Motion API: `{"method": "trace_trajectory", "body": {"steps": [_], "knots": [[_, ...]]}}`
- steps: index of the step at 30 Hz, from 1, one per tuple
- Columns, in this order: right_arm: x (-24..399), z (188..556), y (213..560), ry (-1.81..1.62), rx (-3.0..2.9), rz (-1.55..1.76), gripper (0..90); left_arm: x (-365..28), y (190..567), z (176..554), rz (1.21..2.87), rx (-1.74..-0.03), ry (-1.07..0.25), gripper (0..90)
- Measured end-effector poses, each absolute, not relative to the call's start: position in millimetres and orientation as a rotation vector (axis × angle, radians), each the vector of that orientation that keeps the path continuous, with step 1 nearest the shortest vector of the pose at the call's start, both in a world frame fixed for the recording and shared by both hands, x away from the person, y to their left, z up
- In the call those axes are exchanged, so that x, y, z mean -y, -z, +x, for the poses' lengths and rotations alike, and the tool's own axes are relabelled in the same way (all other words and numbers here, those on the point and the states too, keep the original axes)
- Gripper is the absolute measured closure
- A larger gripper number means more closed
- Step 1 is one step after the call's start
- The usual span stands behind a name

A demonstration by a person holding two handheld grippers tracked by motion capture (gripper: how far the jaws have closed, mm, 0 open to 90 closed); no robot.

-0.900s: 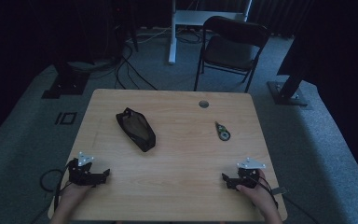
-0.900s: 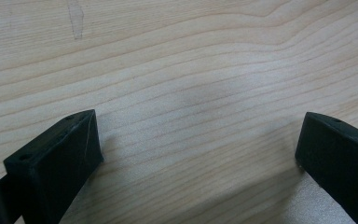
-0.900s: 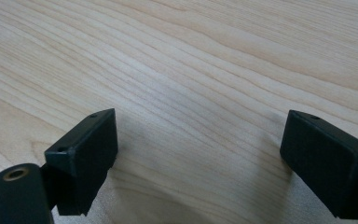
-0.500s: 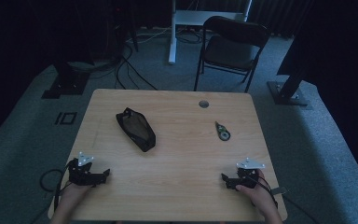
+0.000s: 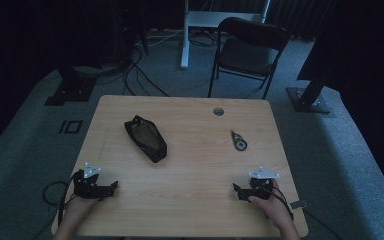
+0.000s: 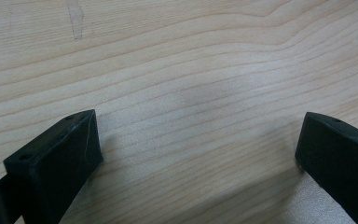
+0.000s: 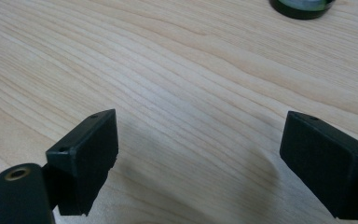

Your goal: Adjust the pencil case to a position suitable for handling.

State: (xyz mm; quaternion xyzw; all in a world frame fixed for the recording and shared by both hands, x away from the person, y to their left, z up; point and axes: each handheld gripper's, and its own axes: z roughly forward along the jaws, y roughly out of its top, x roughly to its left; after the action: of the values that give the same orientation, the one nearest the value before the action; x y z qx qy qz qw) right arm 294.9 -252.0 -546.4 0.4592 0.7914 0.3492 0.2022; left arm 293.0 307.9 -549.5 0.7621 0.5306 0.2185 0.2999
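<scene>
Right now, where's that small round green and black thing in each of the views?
High view: small round object on the table's right half, ahead of the right gripper.
Right gripper view: cut off at top edge.
Left gripper view: not in it.
Shared landmark: wooden tabletop.

Table (image 5: 190,200): light wood top, round grommet hole (image 5: 218,111) near its far edge.
Floor (image 5: 340,150): grey carpet around the table.
Chair (image 5: 250,50): dark folding chair beyond the table's far edge.
Cables (image 5: 135,75): left of the chair.
Light: dim, dark backdrop.
</scene>
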Motion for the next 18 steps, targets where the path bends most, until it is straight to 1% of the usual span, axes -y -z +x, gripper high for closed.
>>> {"method": "trace_trajectory", "body": {"steps": [18], "knots": [[230.8,301.9,540.4,-1.027,-2.25,1.219,11.3,-307.9,549.5,293.0,2.023,-1.409,-0.58,0.2]]}}
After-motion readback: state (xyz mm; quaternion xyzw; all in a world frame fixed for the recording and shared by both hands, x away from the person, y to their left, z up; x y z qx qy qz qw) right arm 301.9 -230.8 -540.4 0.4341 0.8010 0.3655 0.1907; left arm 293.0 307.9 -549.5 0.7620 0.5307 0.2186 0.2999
